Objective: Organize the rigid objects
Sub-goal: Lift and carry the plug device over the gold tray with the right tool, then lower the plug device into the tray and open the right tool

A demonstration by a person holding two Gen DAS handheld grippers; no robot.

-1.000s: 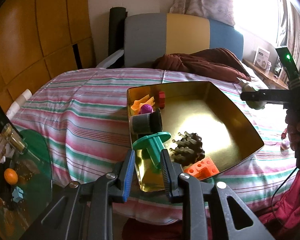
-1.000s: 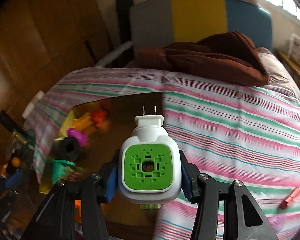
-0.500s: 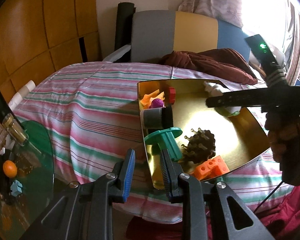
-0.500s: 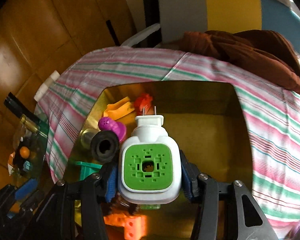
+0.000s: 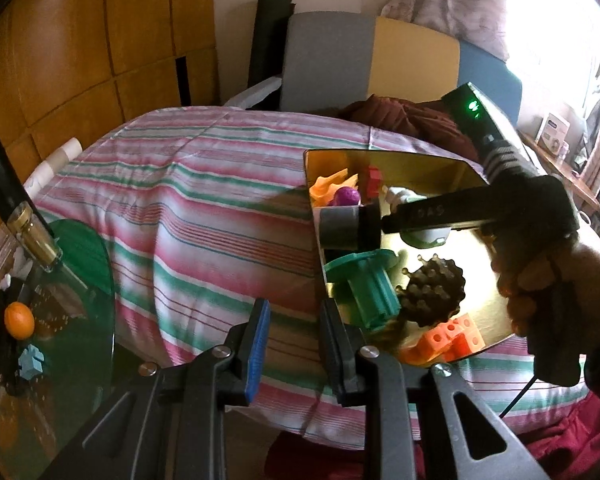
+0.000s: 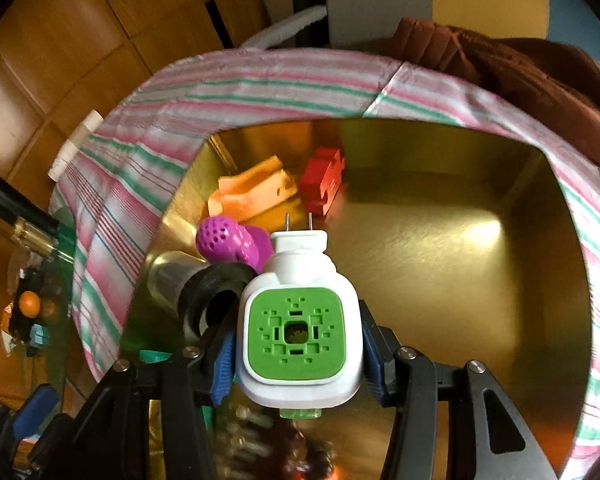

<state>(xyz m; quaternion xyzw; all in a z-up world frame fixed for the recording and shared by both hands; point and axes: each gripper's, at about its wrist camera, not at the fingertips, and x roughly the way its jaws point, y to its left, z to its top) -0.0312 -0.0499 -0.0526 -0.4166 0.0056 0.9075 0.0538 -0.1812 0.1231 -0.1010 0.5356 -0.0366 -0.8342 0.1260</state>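
My right gripper (image 6: 296, 344) is shut on a white plug-in device with a green face (image 6: 297, 332), held low inside the gold tray (image 6: 440, 264). The tray holds an orange piece (image 6: 252, 194), a red piece (image 6: 324, 180), a purple piece (image 6: 228, 240) and a grey-black cylinder (image 6: 204, 296). My left gripper (image 5: 294, 332) is open and empty, just off the tray's near left edge (image 5: 316, 240). In the left wrist view the right gripper (image 5: 440, 212) reaches over the tray above a teal piece (image 5: 368, 280), a brown spiky piece (image 5: 432, 292) and an orange block (image 5: 448, 340).
The tray sits on a bed with a striped sheet (image 5: 204, 208). A green glass side table (image 5: 48, 320) with small items stands at the left. A brown blanket (image 6: 520, 68) lies at the bed's far side, before a grey, yellow and blue headboard (image 5: 380, 56).
My right gripper has carried the plug-in device from beside the tray to low inside it. My left gripper has drawn back left, away from the teal piece it stood around.
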